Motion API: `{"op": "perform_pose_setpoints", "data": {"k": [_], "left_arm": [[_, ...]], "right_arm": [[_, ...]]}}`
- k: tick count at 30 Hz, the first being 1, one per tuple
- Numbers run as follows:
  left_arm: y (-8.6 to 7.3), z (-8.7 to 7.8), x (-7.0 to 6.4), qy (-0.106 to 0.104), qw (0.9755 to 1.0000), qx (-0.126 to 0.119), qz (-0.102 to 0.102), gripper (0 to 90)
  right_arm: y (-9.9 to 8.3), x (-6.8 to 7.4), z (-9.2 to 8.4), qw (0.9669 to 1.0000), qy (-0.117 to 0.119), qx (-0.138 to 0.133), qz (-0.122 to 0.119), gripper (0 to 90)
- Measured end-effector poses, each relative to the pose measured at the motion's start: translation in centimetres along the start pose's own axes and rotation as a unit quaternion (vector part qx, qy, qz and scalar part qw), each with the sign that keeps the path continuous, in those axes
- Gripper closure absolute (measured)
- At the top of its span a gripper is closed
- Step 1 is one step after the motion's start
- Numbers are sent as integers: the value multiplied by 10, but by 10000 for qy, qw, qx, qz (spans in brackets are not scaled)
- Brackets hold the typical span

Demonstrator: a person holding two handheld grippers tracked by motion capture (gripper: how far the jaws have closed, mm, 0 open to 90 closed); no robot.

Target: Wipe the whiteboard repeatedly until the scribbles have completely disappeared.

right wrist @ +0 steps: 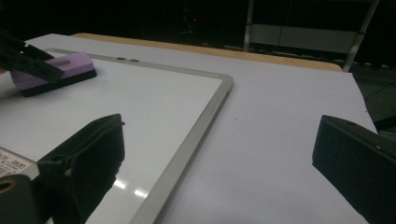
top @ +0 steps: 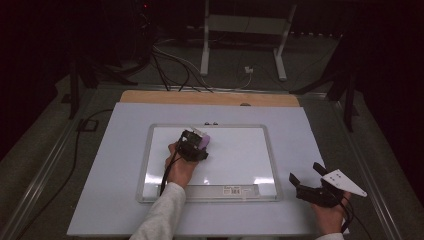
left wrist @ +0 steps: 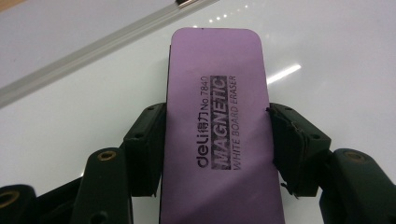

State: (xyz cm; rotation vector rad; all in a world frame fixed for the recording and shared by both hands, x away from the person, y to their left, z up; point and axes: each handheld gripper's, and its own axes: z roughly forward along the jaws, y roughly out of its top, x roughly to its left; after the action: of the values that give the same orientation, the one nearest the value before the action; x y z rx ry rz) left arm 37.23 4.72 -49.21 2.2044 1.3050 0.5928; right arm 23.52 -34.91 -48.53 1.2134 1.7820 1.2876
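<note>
The left gripper (top: 199,144) pinches a purple whiteboard eraser (left wrist: 217,135) by its long sides, one black jaw pressed to each edge, with the printed top face up and the far end reaching out past the jaw tips. In the high view the eraser (top: 203,141) sits over the upper left part of the whiteboard (top: 240,155), a little below its top frame, and its dark underside seems to lie flat on the white surface, though the dim light makes real contact hard to confirm. The whiteboard lies in the middle of a pale sheet (top: 125,175) that covers the table, with a strip of bare wood (top: 150,96) showing along the far edge. The left hand (top: 180,167) comes in from the bottom, with a light sleeve (top: 161,215) over the forearm. The right gripper (top: 306,175) is held near the lower right corner of the sheet, off the whiteboard and well apart from the eraser; its jaws are spread wide with nothing between them, and it points toward the board's right frame (right wrist: 196,130). A grey three-cornered plate sits on top of it.
</note>
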Motion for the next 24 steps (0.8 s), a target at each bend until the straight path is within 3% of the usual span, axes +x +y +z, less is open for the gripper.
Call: {"op": "perform_pose_setpoints", "data": {"k": [9, 24], "left_arm": [[-20, -23, 13, -179, 9991, -296, -239, 421], [-37, -41, 21, -91, 9976, -565, -388, 420]], "right_arm": [[0, 2, 2, 10000, 14, -4, -3, 21], [0, 1, 1, 10000, 10, -4, -8, 21]]}}
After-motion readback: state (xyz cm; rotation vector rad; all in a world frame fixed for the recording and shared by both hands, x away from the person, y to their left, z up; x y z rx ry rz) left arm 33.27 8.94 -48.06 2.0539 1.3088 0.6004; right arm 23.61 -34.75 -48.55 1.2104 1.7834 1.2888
